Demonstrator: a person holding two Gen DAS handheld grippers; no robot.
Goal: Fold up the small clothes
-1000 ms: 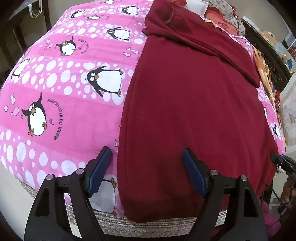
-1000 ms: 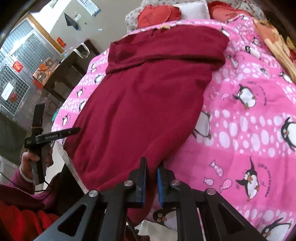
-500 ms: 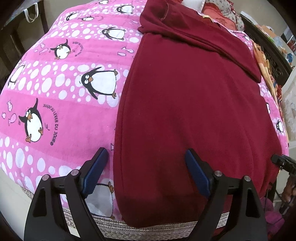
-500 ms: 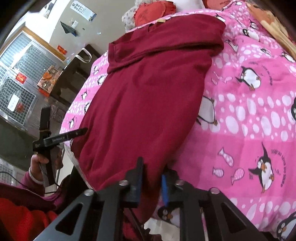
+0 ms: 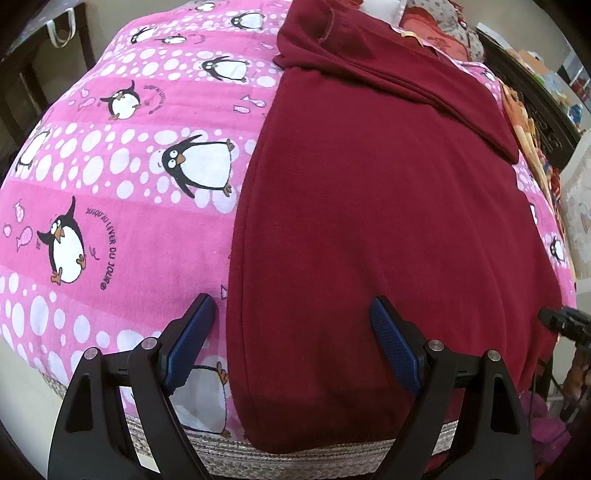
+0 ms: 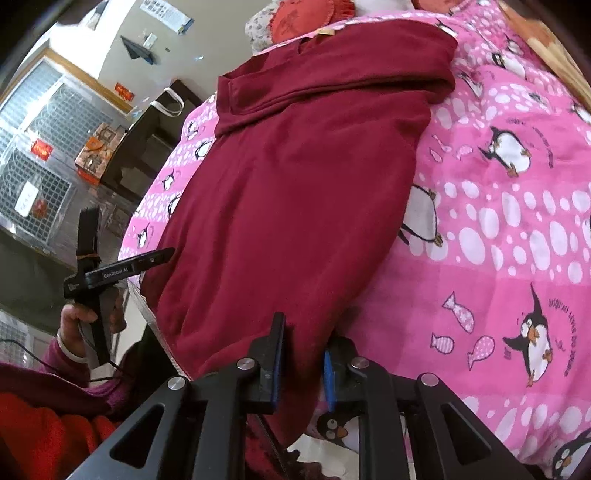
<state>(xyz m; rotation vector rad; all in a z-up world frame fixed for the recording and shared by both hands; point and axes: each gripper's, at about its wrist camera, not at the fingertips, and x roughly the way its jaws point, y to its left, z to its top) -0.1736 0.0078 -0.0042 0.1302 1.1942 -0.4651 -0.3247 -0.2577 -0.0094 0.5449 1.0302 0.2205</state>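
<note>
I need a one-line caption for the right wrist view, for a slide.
Right gripper pinching the near corner of a maroon garment spread on a pink penguin blanket.

The dark red knit sweater point(image 5: 388, 206) lies flat on the pink penguin-print blanket point(image 5: 122, 192), its sleeve folded across the far end. Red cushions point(image 6: 303, 16) sit behind it. Its near hem overhangs the blanket's edge.

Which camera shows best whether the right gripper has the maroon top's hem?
The right wrist view: the right gripper pinches a bottom corner of the maroon top between its pads. The left wrist view shows only the gripper's tip beside that top's edge.
</note>
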